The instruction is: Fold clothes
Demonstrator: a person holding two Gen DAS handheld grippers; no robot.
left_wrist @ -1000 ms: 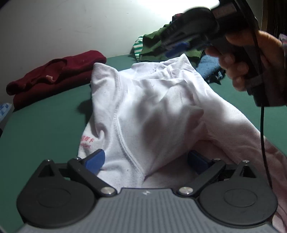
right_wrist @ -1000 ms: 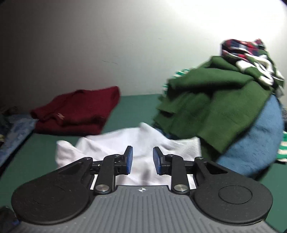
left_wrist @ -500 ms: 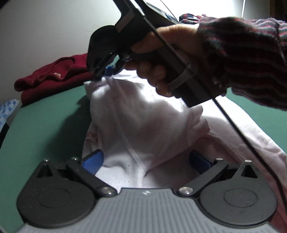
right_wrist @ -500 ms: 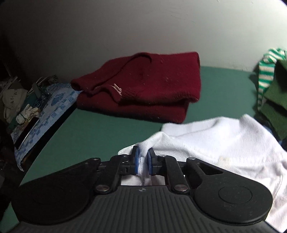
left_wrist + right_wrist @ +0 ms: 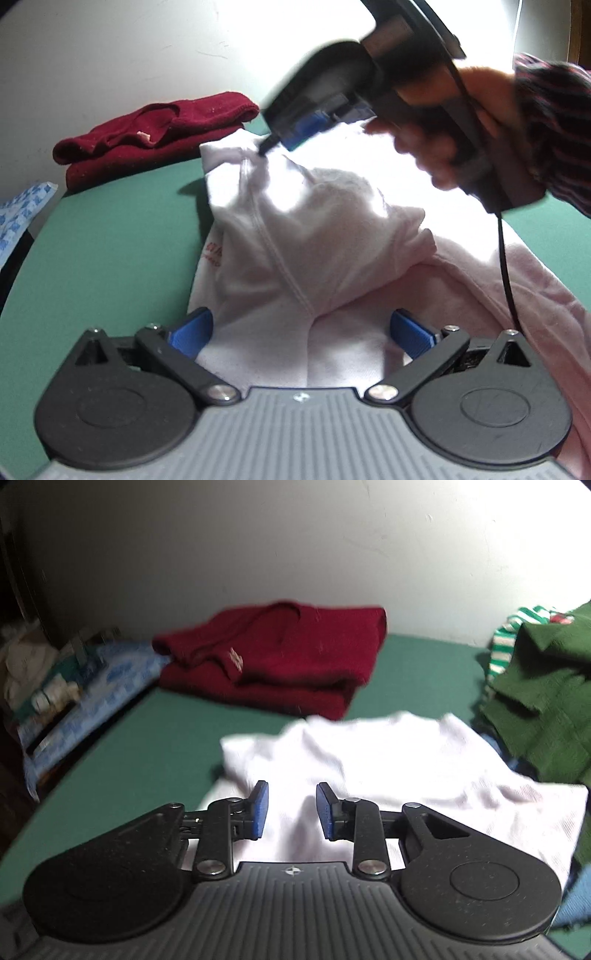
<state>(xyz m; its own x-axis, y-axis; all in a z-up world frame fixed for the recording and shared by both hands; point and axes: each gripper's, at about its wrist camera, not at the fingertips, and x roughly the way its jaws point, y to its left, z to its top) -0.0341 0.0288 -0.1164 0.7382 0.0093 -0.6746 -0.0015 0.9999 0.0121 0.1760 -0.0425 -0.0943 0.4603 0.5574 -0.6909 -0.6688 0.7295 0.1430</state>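
The white garment (image 5: 317,236) is spread on the green table (image 5: 110,258), with its far end toward the table's back edge, where a folded dark red sweater (image 5: 155,133) is laid against the wall. The left gripper (image 5: 301,332) is held low over the near end of the garment with its fingers (image 5: 192,330) set wide apart; cloth lies between them, but no pad is pressed on it, so the near end seems to be only straddled and kept in place, not gripped. The right gripper (image 5: 291,810) is carried over the far part of the garment, and its fingers (image 5: 260,808) are being opened; white cloth is seen beneath the gap, yet nothing is clamped there, which suggests a fold of cloth is being let go near the garment's far corner. In the left view the hand (image 5: 454,122) and the striped sleeve (image 5: 550,129) are seen above the garment, blurred. A heap of green clothes (image 5: 543,690) is piled at the table's right edge, presumably waiting to be folded. The garment looks soft and limp, white with a faint pink cast, humped into loose ridges in the middle; a stitched seam is run along it, and small red print is shown near its left edge. It is not yet folded flat.
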